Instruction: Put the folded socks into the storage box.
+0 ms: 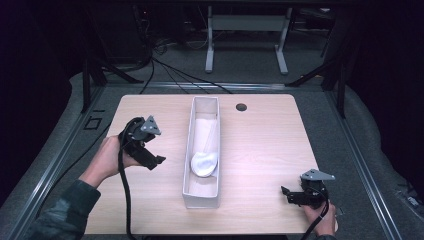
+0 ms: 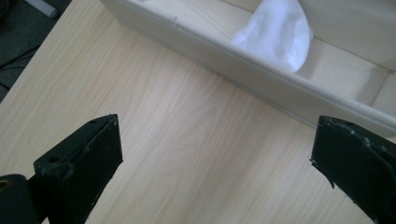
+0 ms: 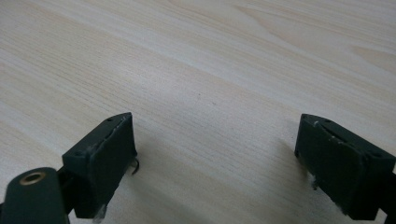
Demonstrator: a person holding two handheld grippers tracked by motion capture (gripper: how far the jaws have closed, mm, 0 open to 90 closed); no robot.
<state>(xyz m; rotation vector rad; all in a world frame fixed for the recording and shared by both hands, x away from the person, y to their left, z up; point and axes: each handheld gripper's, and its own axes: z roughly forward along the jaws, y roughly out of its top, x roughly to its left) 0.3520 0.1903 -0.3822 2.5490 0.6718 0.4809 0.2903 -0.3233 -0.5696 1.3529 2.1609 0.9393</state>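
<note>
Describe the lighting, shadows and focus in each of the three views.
High view: the table is brightly lit while the room around it is dark; the white cloth in the long box looks washed out. Left gripper view: soft, even light, the cloth overexposed, the near black fingers slightly soft. Right gripper view: wood grain sharp, faint shadows beside the fingers.

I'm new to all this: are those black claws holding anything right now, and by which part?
Nothing is held. The left gripper and the right gripper are both open over bare table; the white cloth lies in the box.
</note>
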